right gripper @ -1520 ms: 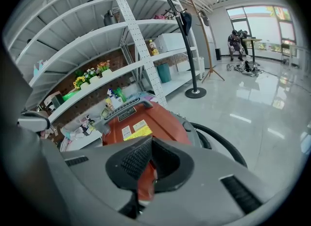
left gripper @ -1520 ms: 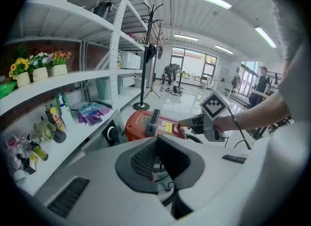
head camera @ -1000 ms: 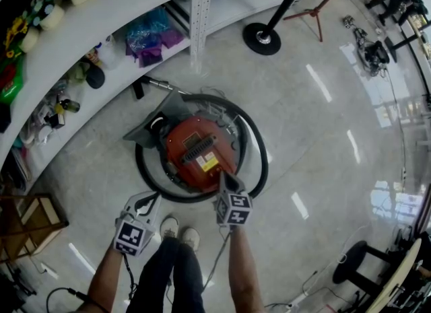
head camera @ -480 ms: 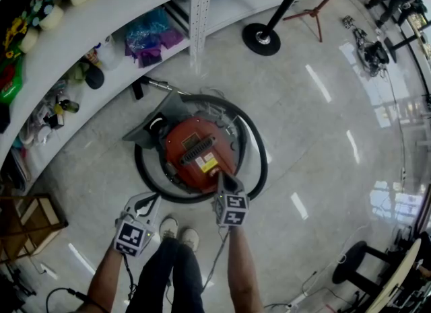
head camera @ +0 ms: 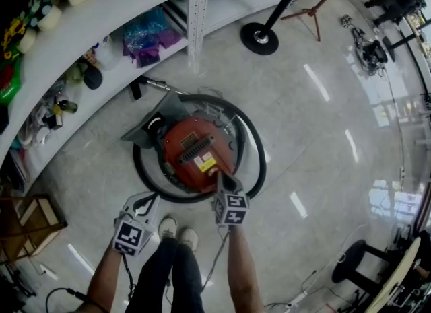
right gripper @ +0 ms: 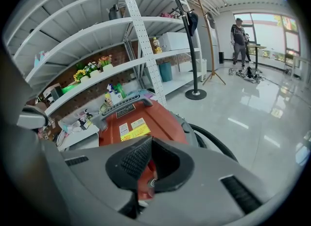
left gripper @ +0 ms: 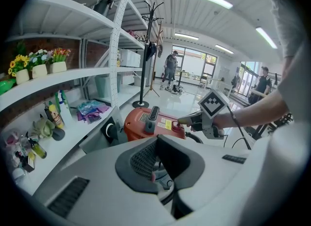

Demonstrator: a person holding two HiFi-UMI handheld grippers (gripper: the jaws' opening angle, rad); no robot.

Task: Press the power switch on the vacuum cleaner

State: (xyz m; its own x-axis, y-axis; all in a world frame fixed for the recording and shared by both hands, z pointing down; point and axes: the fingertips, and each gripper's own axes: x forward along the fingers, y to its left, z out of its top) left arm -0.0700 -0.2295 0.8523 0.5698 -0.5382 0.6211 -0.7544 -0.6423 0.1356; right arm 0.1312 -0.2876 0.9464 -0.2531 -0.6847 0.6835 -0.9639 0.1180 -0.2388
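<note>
Sitting on the floor (head camera: pixel 316 136), just beyond the person's shoes (head camera: pixel 178 231): red vacuum cleaner (head camera: pixel 195 151), with its black hose (head camera: pixel 252 163) looped in a ring around it. The power switch (left gripper: pixel 178 123) is a round red button on the near right of the top, just beside the yellow label (head camera: pixel 207 163).

Right tool (head camera: pixel 219 178): jaws pressed together, nothing pinched, tip touching the switch. Its own view shows red body close under the pads.

Left tool (head camera: pixel 152 198): jaws pressed together, empty, held to the near left of the vacuum, close to the hose.

A white shelf (head camera: pixel 101 15) along the far left carries flower pots, bottles and a purple bag. A coat stand's round black base (head camera: pixel 258 38) stands on the far floor.
</note>
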